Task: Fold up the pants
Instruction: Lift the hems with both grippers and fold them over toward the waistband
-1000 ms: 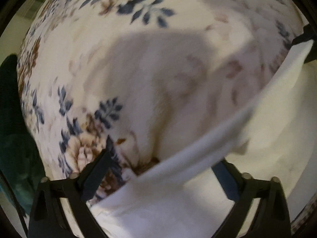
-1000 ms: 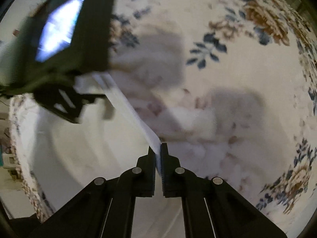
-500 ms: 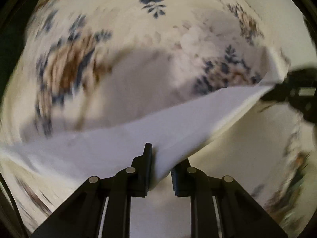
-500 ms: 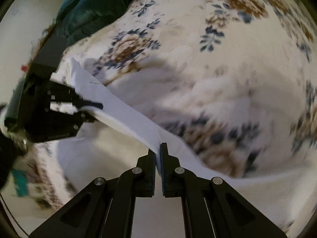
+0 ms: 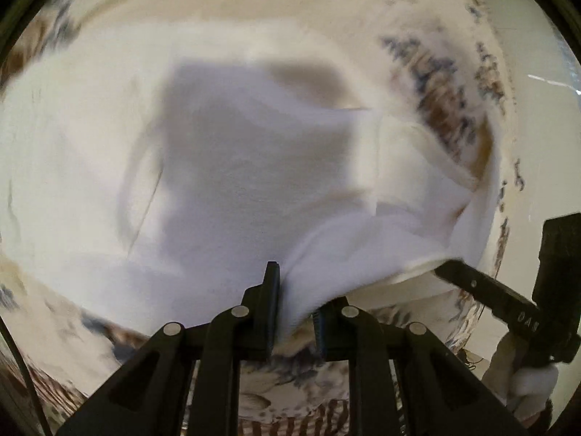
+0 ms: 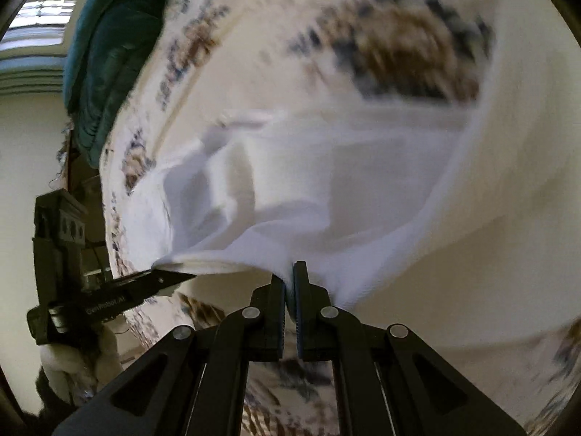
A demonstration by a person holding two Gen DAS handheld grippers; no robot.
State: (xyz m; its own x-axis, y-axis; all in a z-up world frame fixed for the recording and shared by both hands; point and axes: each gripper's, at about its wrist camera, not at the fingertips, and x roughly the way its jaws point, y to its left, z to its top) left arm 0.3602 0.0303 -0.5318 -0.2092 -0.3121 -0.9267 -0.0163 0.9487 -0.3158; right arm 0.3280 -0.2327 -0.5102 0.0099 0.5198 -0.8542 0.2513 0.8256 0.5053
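The white pants [image 5: 236, 167] lie spread over a floral bedspread [image 5: 443, 83], with their near edge lifted. My left gripper [image 5: 296, 290] is shut on a thick fold of that edge. My right gripper [image 6: 289, 276] is shut on the same edge further along. The pants [image 6: 326, 181] hang between the two grippers and drape back onto the bed. The right gripper shows at the right in the left wrist view [image 5: 441, 270]. The left gripper shows at the left in the right wrist view [image 6: 189, 276]. Both views are blurred by motion.
A dark teal blanket [image 6: 105, 58] lies bunched at the far left end of the bed. A pale wall [image 6: 32, 152] and a window [image 6: 40, 18] stand beyond it. The floral bedspread [image 6: 399, 36] extends behind the pants.
Both grippers have swung with the pants edge held, carrying it toward the rest of the pants. The left gripper, open one second ago, has closed on the cloth.
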